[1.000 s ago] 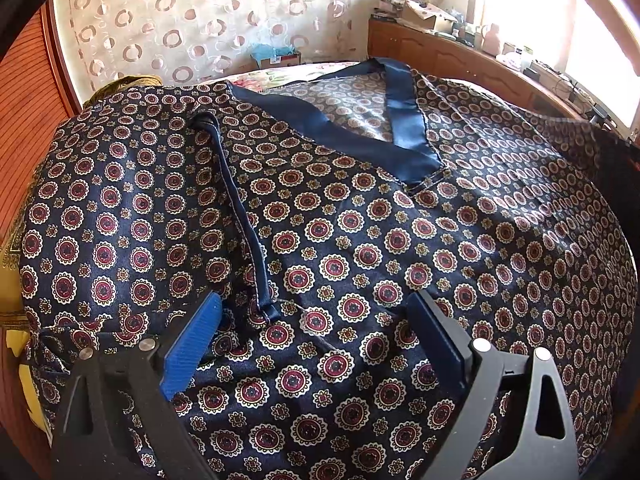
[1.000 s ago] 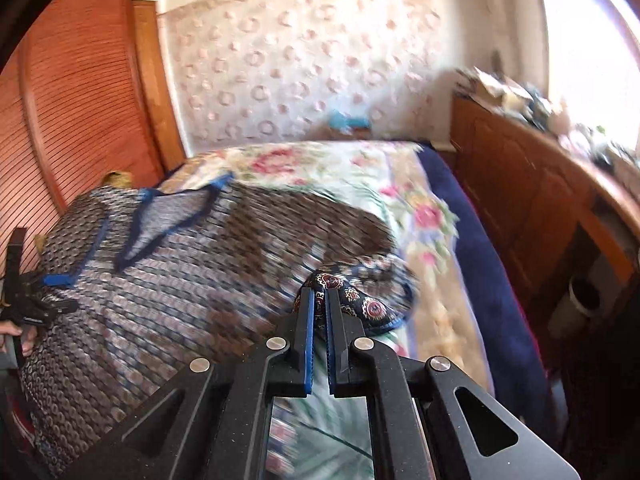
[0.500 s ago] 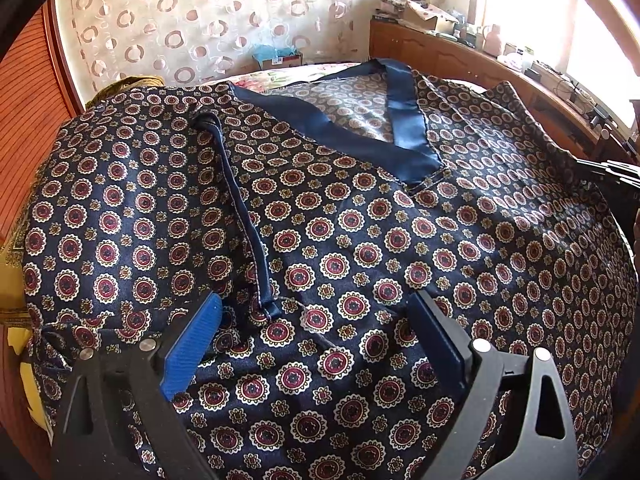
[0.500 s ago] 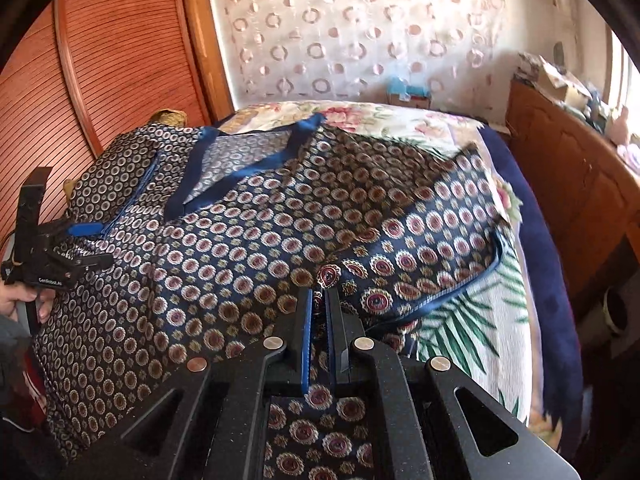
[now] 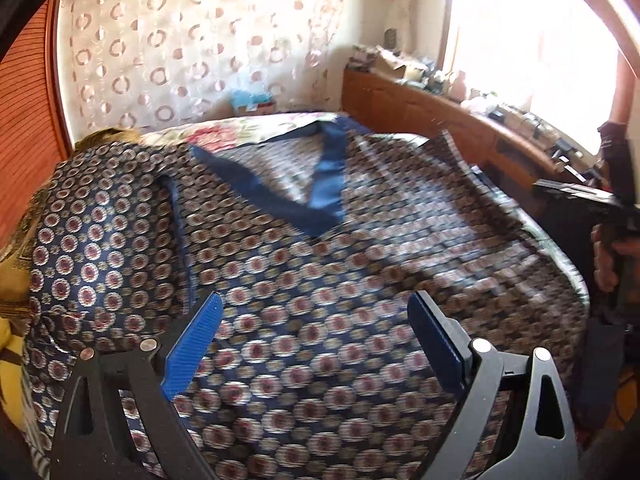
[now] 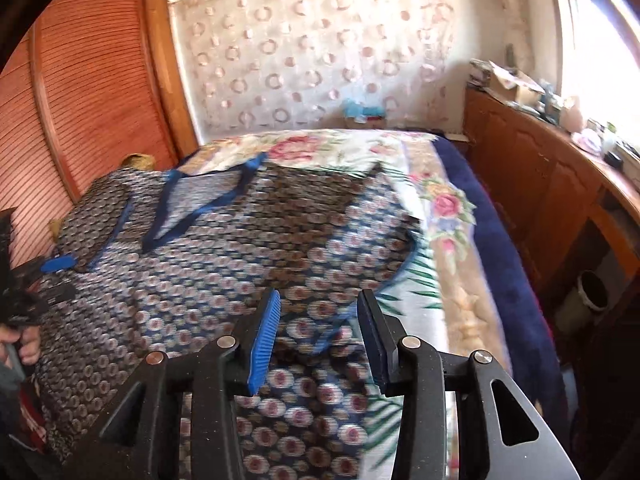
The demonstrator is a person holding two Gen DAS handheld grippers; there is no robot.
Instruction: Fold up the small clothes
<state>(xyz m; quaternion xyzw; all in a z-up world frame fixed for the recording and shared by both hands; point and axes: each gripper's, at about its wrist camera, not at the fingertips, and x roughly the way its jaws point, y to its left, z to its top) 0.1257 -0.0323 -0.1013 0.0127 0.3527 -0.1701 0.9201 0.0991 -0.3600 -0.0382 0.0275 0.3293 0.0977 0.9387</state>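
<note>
- The patterned garment [image 6: 224, 280] lies spread on the bed [image 6: 472, 240]; its right sleeve is folded inward.
- Right gripper [image 6: 318, 332]: fingers have just opened, nothing clamped.
- Left gripper [image 5: 316, 344]: fingers apart, empty.
- Next, likely: fold the sleeve at ten o'clock.

a bedroom; the far wall [image 6: 320, 52] is hung with a pale curtain printed with rings; a slatted wooden wardrobe [image 6: 92, 92] stands on the left; a low wooden cabinet [image 6: 532, 176] runs along the right, its top cluttered; a window [image 5: 532, 48] above it pours in bright daylight; a flowered bedspread [image 6: 448, 208] covers the bed.
</note>
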